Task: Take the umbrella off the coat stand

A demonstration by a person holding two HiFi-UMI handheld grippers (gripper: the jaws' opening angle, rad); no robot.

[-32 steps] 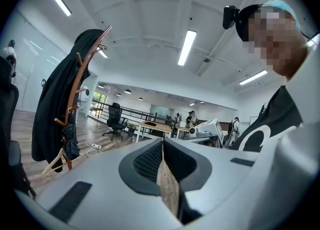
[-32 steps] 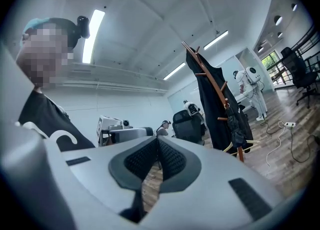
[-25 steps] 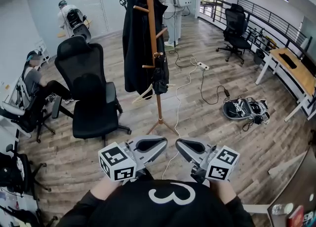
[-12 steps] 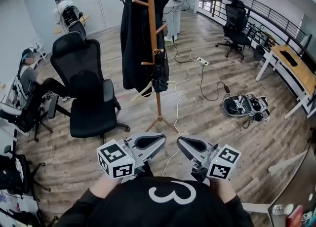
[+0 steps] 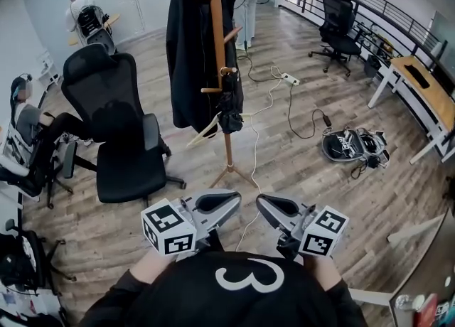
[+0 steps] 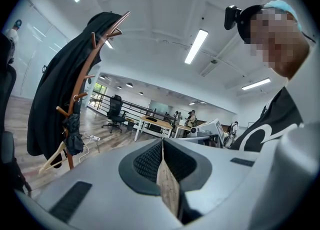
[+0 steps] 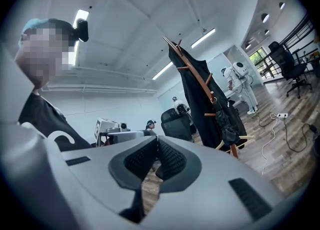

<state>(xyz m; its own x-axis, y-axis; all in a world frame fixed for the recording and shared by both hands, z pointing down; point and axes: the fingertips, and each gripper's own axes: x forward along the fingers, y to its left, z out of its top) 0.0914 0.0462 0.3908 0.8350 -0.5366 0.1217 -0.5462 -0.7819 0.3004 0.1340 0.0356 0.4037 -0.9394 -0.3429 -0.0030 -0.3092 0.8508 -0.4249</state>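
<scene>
**Umbrella on the stand, both grippers well short of it**

The wooden coat stand [image 5: 217, 70] carries a long black coat [image 5: 186, 48] down its left side. A black office chair [image 5: 117, 126] sits just left of the stand. The folded black umbrella [image 5: 229, 109] hangs upright from a peg on the stand's right side, close against the pole. A pale wooden hanger [image 5: 206, 132] slants just below and left of it. The left gripper [image 5: 237, 197] and right gripper [image 5: 259, 201] sit side by side, nearer the person than the stand's feet. Each has its jaws pressed together on nothing, well apart from the umbrella.

All views apparently share coat stand [image 5: 216, 34].
</scene>
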